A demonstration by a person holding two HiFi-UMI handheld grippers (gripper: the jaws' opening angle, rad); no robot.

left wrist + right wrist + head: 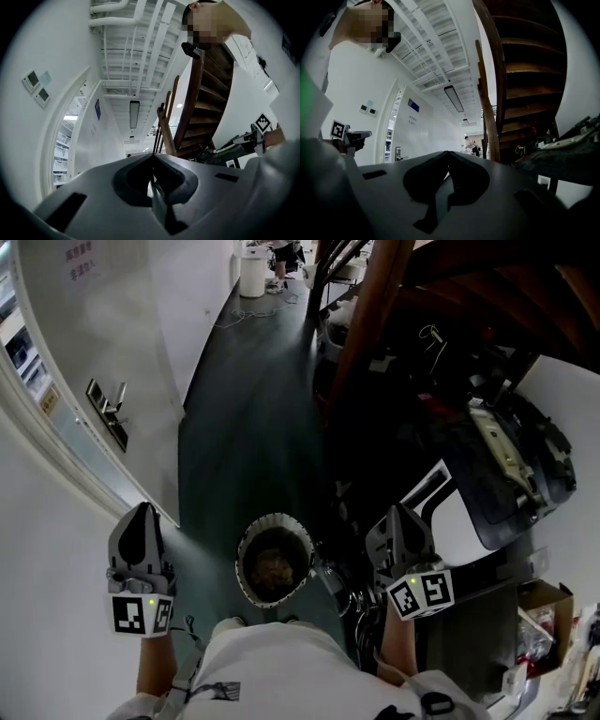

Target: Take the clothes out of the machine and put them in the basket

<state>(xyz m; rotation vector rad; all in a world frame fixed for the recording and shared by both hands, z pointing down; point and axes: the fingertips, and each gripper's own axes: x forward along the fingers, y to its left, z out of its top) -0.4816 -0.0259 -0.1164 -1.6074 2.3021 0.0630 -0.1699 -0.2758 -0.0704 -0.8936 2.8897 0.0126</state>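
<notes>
while you hold both claws out ahead in the head view, your left gripper [142, 514] and right gripper [398, 514] sit either side of the round white-rimmed basket [272, 519] on the dark green floor [244, 427]; a dark heap of clothes [274, 566] lies inside it. in the left gripper view, your jaws are pressed together, empty, facing a white corridor beside a brown wooden staircase [201, 108]. in the right gripper view, your jaws likewise meet with nothing between them.
</notes>
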